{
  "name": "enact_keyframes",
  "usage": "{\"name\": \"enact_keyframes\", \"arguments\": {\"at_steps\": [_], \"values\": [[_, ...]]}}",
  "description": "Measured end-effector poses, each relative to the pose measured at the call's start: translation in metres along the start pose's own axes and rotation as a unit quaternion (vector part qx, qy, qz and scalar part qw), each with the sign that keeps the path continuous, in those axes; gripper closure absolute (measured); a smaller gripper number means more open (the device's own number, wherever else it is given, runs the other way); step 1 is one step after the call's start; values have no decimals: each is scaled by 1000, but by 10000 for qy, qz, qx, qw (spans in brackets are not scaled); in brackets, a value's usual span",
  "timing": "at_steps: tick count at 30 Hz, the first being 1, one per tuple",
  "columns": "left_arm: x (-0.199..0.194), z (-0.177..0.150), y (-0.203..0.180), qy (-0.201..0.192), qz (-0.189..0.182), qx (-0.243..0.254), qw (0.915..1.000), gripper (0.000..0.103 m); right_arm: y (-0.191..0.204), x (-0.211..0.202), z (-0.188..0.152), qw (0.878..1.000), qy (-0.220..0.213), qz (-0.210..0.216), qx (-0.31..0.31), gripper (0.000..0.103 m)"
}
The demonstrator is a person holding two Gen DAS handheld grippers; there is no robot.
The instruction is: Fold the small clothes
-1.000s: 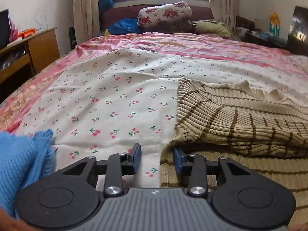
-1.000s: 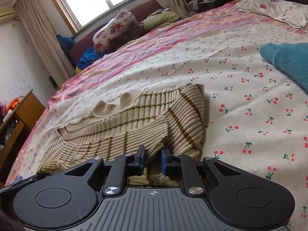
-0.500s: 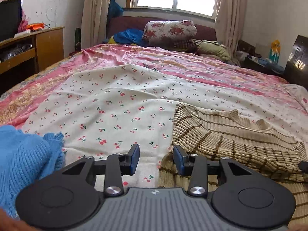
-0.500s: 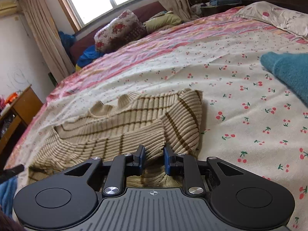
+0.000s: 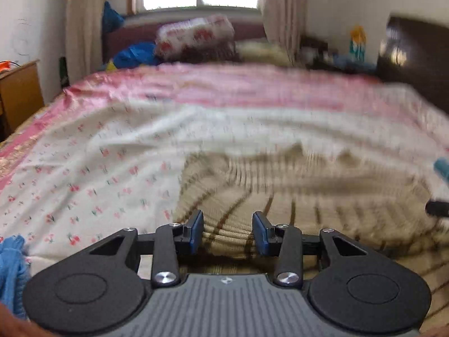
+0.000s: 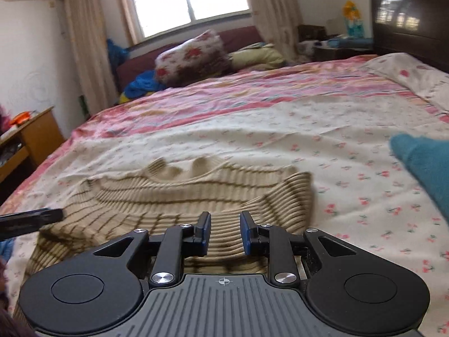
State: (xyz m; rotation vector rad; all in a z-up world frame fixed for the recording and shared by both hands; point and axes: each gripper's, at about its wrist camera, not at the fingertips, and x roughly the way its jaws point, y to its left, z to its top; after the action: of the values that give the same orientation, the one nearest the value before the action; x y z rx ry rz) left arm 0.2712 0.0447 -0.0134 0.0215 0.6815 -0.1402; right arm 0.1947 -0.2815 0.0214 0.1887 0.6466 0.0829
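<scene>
Right wrist, ribbed striped beige sweater [image 6: 179,196]

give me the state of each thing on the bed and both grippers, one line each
striped sweater: lying on the bed, sleeves folded in over the body
left gripper: open, nothing between its pads
right gripper: jaws have just been opening, nothing clamped, sweater lies beyond
teal garment: lying to the sweater's right, unfolded
blue garment: bunched at the left edge
bedsheet: spread, slightly wrinkled
</scene>
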Motion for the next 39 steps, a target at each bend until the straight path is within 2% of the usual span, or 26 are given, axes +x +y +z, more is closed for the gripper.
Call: {"name": "enact_keyframes", "arguments": {"at_steps": [2, 4, 7, 9, 11, 14, 17, 20, 22, 25, 31, 39], "values": [[3, -6, 1, 124, 35, 201, 9997, 56, 1, 8, -4, 9996, 248, 80, -123, 79], [-3, -11, 2, 128, 51, 417, 9990, 56, 2, 16, -10, 9984, 495, -41, -281, 78], [-14, -11, 6, 104, 47, 387, 9992, 57, 2, 15, -9, 9983, 493, -69, -294, 78], [-20, -7, 6, -49, -59, 312, 9995, 57, 5, 11, -4, 9988, 416, -68, -230, 77], [-26, -2, 2, -251, -260, 236, 9991, 57, 12, 6, 1, 9992, 301, 43, -265, 76], [-23, 4, -8, -311, -426, 199, 9984, 57, 27, 10, 6, 9983, 333, 274, -399, 76], [-14, 0, -18, -192, -539, 259, 9980, 57, 43, 23, 6, 9964, 472, 473, -516, 76], [-2, -10, -21, 146, -548, 385, 9977, 57, 56, 33, 0, 9920, 782, 719, -684, 73], [-3, -14, -20, 103, -564, 419, 9975, 57, 61, 38, -6, 9909, 819, 638, -860, 72], [-8, -10, -16, 129, -576, 250, 9979, 57, 59, 36, -3, 9916, 867, 642, -715, 72], [-45, -26, 4, 104, -513, 164, 9985, 57, 53, -4, -8, 9917, 757, 581, -862, 72], [-108, -76, 35, 388, -540, -198, 9976, 57, 21, -78, -43, 9903, 1182, 560, -467, 71]]}}
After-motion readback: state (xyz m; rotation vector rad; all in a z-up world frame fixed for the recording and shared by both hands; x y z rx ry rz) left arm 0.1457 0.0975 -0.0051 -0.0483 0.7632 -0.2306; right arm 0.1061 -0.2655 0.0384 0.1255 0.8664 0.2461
